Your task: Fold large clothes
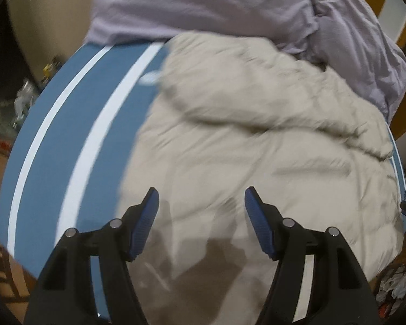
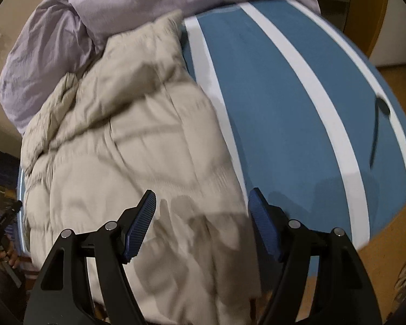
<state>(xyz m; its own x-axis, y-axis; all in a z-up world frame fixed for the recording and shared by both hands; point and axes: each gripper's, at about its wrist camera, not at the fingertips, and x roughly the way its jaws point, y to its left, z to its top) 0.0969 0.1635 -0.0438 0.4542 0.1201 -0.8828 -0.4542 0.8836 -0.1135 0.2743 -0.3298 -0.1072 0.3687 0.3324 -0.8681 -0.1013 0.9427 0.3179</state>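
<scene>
A beige quilted puffer jacket (image 1: 257, 140) lies spread on a blue table with white stripes (image 1: 54, 140). My left gripper (image 1: 201, 197) hangs above the jacket's near part, jaws apart with nothing between the blue pads. In the right wrist view the same jacket (image 2: 127, 140) covers the left of the table (image 2: 284, 113). My right gripper (image 2: 202, 199) hovers over the jacket's right edge near the hem, also open and empty. The view is motion-blurred.
A crumpled lilac cloth (image 1: 203, 2) is heaped at the far end of the table, touching the jacket's top (image 2: 94, 8). A thin dark cord (image 2: 376, 132) lies on the table's right side. Wooden floor (image 2: 387, 243) shows past the edge. The other gripper, in a hand (image 2: 2, 233), shows far left.
</scene>
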